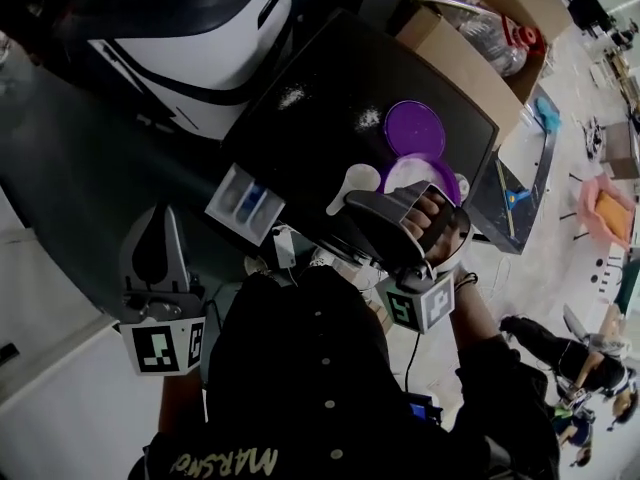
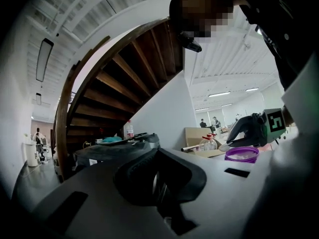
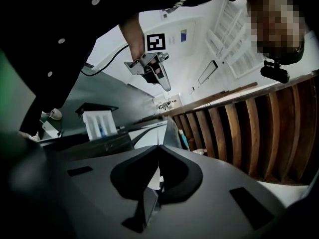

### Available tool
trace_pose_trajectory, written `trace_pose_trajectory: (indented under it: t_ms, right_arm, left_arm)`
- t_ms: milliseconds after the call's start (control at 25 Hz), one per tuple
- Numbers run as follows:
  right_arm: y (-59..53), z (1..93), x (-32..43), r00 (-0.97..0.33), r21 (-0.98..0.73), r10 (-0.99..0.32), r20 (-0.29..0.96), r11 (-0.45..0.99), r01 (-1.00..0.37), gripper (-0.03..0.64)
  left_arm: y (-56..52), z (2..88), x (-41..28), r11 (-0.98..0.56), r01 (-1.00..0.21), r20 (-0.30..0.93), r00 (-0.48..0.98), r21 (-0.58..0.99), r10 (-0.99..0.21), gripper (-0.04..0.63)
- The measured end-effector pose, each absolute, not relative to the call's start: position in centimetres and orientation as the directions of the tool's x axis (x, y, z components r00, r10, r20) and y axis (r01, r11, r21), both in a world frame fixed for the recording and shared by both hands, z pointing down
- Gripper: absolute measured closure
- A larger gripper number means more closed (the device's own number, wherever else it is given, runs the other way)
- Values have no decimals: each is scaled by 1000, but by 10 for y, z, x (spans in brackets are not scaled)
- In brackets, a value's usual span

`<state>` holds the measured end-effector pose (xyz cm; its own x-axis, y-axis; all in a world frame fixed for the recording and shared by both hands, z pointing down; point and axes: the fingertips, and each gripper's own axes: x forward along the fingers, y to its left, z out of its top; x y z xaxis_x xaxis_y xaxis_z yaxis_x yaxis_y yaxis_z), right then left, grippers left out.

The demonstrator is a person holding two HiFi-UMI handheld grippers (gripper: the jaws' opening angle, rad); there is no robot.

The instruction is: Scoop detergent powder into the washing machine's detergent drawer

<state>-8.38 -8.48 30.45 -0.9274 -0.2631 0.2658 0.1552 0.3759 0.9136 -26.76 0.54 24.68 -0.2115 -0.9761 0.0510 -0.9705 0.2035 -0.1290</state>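
The washing machine's black top [image 1: 330, 78] carries a purple lid [image 1: 414, 129] and an open purple tub [image 1: 425, 173] of powder. The white detergent drawer [image 1: 245, 203] with blue inserts stands pulled out at the machine's front. My right gripper [image 1: 350, 206] hovers over the tub's left side, shut on the handle of a white scoop [image 1: 357, 183] that points toward the drawer. My left gripper [image 1: 168, 213] stands lower left of the drawer, jaws upward and shut on nothing. In the right gripper view the drawer [image 3: 99, 123] lies ahead at left, below the left gripper [image 3: 155, 71].
Spilled powder [image 1: 290, 96] flecks the machine's top. A white appliance [image 1: 200, 38] stands behind it, and cardboard boxes [image 1: 470, 63] with plastic bottles [image 1: 495, 43] to the right. A wooden staircase [image 2: 124, 68] rises nearby. My dark jacket [image 1: 300, 368] fills the lower middle of the head view.
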Motion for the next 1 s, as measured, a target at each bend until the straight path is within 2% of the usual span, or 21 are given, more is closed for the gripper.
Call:
trace_pose_trajectory:
  t_ms: [280, 520, 800, 1000]
  right_arm:
    - [-32, 304, -157, -965, 906, -86, 249, 372, 200, 584]
    - [2, 312, -196, -965, 882, 18, 260, 402, 246, 586]
    - [18, 360, -214, -943, 838, 20, 332, 453, 305, 584]
    - [20, 409, -211, -912, 798, -24, 409, 495, 344, 585]
  left_arm:
    - [64, 246, -305, 327, -936, 58, -336, -130, -940, 591]
    - [90, 252, -318, 370, -921, 67, -379, -119, -923, 591]
    - [88, 270, -315, 337, -937, 82, -344, -89, -935, 591]
    - [77, 298, -302, 280, -959, 158, -282, -36, -946, 591]
